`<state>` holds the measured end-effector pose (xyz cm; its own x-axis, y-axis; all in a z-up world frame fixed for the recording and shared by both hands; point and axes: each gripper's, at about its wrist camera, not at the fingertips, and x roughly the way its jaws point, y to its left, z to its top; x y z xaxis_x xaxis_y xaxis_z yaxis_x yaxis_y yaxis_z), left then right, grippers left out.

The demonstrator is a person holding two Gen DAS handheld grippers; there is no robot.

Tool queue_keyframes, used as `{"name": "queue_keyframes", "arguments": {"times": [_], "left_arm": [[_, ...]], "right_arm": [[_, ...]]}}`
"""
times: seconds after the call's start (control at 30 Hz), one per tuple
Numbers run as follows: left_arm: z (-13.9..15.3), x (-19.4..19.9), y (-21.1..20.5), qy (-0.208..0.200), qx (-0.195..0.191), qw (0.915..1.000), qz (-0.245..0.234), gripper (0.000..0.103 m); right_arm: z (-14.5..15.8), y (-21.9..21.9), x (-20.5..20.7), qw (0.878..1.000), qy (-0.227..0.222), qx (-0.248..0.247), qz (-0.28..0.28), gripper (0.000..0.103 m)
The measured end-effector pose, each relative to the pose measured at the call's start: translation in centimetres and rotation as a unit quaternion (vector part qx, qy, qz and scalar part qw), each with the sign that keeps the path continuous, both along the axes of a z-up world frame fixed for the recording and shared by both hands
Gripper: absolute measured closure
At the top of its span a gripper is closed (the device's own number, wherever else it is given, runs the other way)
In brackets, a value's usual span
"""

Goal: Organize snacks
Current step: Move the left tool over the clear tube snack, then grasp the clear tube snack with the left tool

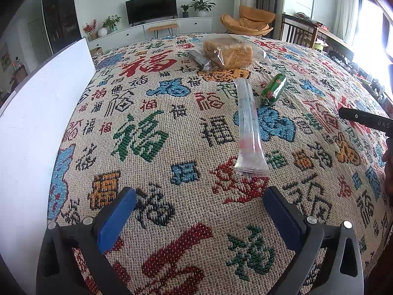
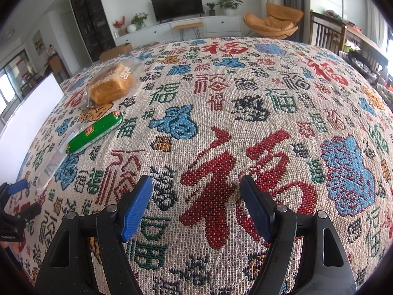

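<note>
Clear, crinkly long snack sleeve point(image 1: 249, 125), light and slippery, suits a mid-length pinch; left gripper point(image 1: 199, 211) and right gripper point(image 2: 195, 205) both spread, empty.

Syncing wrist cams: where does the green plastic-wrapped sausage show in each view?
Left wrist: green plastic-wrapped sausage lies upper right of centre, right of the long clear plastic packet.
Right wrist: sausage lies at left, mid-height, overlapping that packet's far end.
Shared landmark: clear-bagged golden bread loaf, lying just beyond the sausage in both.
</note>
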<state>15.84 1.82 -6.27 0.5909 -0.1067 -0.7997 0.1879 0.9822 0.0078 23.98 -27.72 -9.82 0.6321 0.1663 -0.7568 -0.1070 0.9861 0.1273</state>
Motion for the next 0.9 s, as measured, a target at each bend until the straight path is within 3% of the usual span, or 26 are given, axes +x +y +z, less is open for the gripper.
{"name": "queue_keyframes", "arguments": {"times": [0.23,0.4,0.43,0.57,0.63,0.7,0.9], "left_arm": [[0.2,-0.2,-0.1,0.004,-0.016,0.9997,-0.016,0.001],[2.1,0.7,-1.1,0.006,-0.093,0.995,-0.036,0.001],[2.2,1.2,-1.4,0.007,-0.091,0.9953,-0.033,0.005],[1.9,4.9,-2.8,0.037,-0.084,0.9955,-0.023,0.041],[1.3,6.1,-3.4,0.047,-0.084,0.995,-0.027,0.05],[1.3,6.2,-4.0,0.036,-0.062,0.9969,-0.032,0.083],[2.4,3.7,-1.8,0.015,-0.057,0.9983,0.005,0.085]], "right_arm": [[-0.1,0.0,0.0,1.0,0.0,0.0,0.0,0.026],[0.0,0.0,0.0,1.0,0.0,-0.004,-0.001,0.026],[0.0,0.1,0.1,1.0,0.0,-0.006,-0.001,0.026],[0.0,0.2,0.1,1.0,0.001,-0.007,-0.001,0.026],[0.0,0.3,0.1,1.0,0.001,-0.007,-0.001,0.026],[0.0,0.2,0.1,1.0,0.001,-0.007,-0.001,0.026],[0.0,0.3,0.1,1.0,0.0,-0.001,-0.001,0.026]]}}
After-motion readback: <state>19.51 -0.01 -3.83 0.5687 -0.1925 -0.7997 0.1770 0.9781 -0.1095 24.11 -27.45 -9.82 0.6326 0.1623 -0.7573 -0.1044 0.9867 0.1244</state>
